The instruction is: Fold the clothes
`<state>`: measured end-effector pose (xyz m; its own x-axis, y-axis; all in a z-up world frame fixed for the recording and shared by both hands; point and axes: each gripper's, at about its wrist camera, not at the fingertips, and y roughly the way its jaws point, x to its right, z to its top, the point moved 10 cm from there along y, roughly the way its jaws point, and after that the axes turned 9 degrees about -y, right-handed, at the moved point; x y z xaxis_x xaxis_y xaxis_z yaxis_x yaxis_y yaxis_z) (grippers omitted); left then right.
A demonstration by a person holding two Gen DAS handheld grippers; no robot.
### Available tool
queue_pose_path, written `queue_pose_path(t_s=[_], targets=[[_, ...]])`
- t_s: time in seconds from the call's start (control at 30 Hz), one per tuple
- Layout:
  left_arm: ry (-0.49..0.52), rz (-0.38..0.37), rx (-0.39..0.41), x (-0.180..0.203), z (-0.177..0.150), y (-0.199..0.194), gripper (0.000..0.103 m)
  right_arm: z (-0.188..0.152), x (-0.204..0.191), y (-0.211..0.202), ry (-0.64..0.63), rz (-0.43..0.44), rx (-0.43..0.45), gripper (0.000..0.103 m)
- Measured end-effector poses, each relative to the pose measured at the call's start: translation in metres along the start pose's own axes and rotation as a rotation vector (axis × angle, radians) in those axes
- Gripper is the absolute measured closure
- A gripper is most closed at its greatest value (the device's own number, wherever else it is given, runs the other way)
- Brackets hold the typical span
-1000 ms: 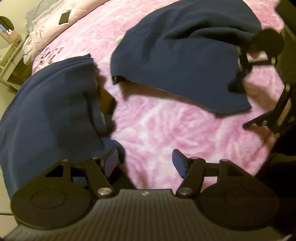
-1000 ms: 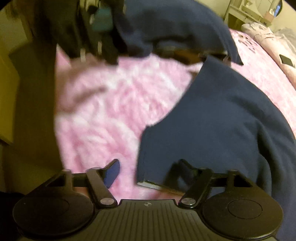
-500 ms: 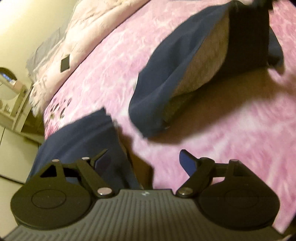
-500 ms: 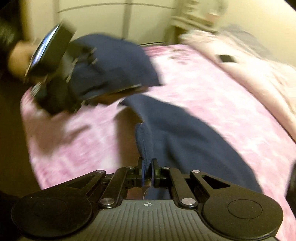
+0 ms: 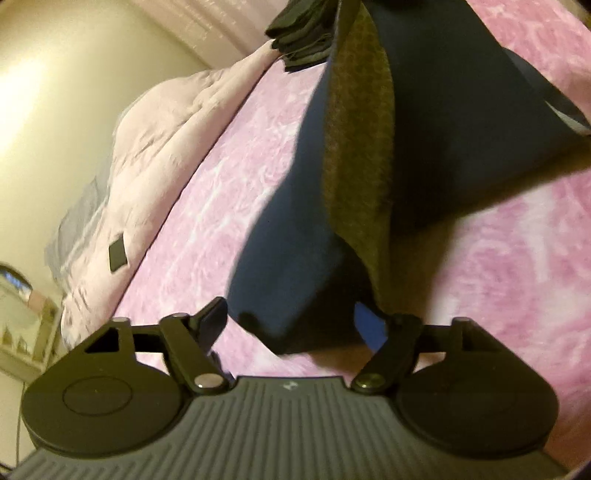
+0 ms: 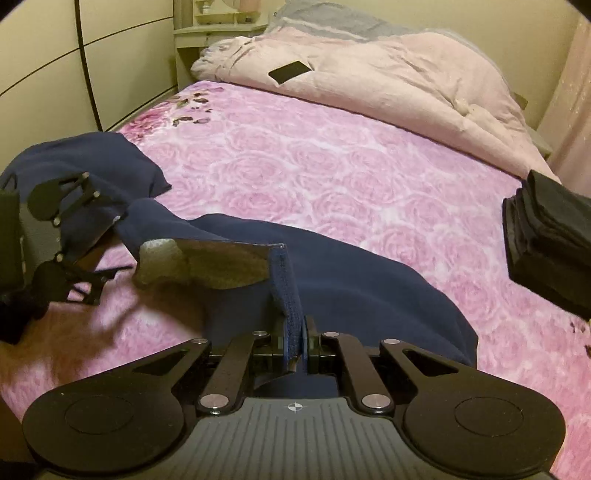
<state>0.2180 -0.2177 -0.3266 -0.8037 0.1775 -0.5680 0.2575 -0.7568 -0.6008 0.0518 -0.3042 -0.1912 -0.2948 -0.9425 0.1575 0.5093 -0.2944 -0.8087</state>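
Note:
A navy garment with a grey-brown inner side lies partly raised off the pink rose bedspread. My right gripper is shut on its hem, and the cloth rises in a ridge from the pads. In the left wrist view the same garment hangs in a lifted fold, its lower corner dipping between the fingers of my left gripper, which stands open. The right wrist view shows the left gripper at the far left, jaws apart beside the garment's other end.
A stack of folded dark clothes sits on the bed's right side, also in the left wrist view as the dark stack. A pale pink duvet with a flat black object covers the head end. Cabinets and a shelf stand behind, to the left.
My right gripper went from open to shut on the garment's hem and lifted it. The left gripper stayed open and swung toward the raised fold, whose corner now hangs between its fingers.

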Motion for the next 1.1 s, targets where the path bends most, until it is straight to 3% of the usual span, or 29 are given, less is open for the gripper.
queue_pose_path(t_s=[0.1,0.17,0.23,0.27,0.33,0.43,0.7,0.9,1.1], targets=[[0.054,0.003,0.016,-0.007,0.008,0.004,0.044,-0.003,-0.002,0.001,0.006,0.011,-0.003,0.099],[0.090,-0.022,-0.009,-0.006,0.009,0.009,0.070,-0.007,0.001,0.004,0.010,0.022,0.005,0.099],[0.114,-0.044,-0.035,-0.006,0.010,0.012,0.088,-0.008,0.006,0.000,0.013,0.026,0.020,0.099],[0.120,-0.051,-0.044,-0.007,0.012,0.012,0.095,-0.009,0.009,-0.003,0.011,0.028,0.029,0.099],[0.126,-0.051,-0.046,-0.010,0.020,0.007,0.099,-0.010,0.015,-0.008,0.006,0.031,0.046,0.099],[0.118,-0.034,-0.036,-0.022,0.038,-0.011,0.101,-0.012,0.023,-0.025,-0.019,0.031,0.086,0.099],[-0.024,0.058,0.066,-0.087,0.126,-0.090,0.101,0.011,0.050,-0.122,-0.108,-0.100,0.263,0.099],[-0.069,0.112,0.234,-0.129,0.198,-0.172,0.101,0.032,0.048,-0.231,-0.156,-0.284,0.413,0.101],[-0.096,0.173,0.401,-0.150,0.250,-0.271,0.101,0.040,0.021,-0.359,-0.151,-0.497,0.559,0.101]])
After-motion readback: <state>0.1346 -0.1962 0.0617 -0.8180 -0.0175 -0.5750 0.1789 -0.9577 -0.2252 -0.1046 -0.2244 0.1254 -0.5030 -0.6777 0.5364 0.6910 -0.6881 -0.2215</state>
